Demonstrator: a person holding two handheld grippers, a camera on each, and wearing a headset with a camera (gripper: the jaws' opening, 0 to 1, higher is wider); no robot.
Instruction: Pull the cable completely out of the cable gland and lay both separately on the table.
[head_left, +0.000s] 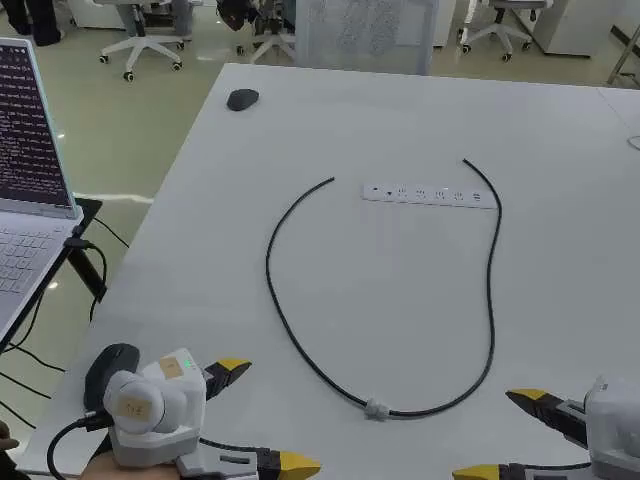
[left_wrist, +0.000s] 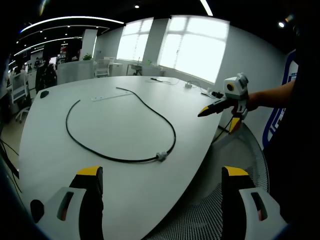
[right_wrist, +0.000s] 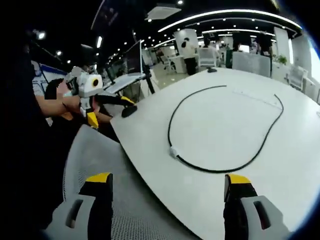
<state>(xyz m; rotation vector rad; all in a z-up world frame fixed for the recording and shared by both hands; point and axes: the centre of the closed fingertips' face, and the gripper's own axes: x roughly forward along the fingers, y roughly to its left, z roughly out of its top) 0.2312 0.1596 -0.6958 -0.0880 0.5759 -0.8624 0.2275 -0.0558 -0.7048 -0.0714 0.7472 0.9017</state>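
Observation:
A long black cable (head_left: 280, 300) lies in an open loop on the white table (head_left: 400, 130); I also see the cable (left_wrist: 100, 150) in the left gripper view and the cable (right_wrist: 220, 167) in the right gripper view. A small grey cable gland (head_left: 376, 409) sits on it at the near bottom of the loop, gland (left_wrist: 161, 156), gland (right_wrist: 174, 151). My left gripper (head_left: 265, 415) is open at the near left table edge, nothing in it. My right gripper (head_left: 500, 432) is open at the near right edge, likewise holding nothing. Both are apart from the cable.
A white power strip (head_left: 428, 195) lies inside the loop's far side. A black mouse (head_left: 242, 99) sits at the far left of the table. An open laptop (head_left: 30, 190) stands left of the table with cords hanging. Office chairs (head_left: 140, 40) stand behind.

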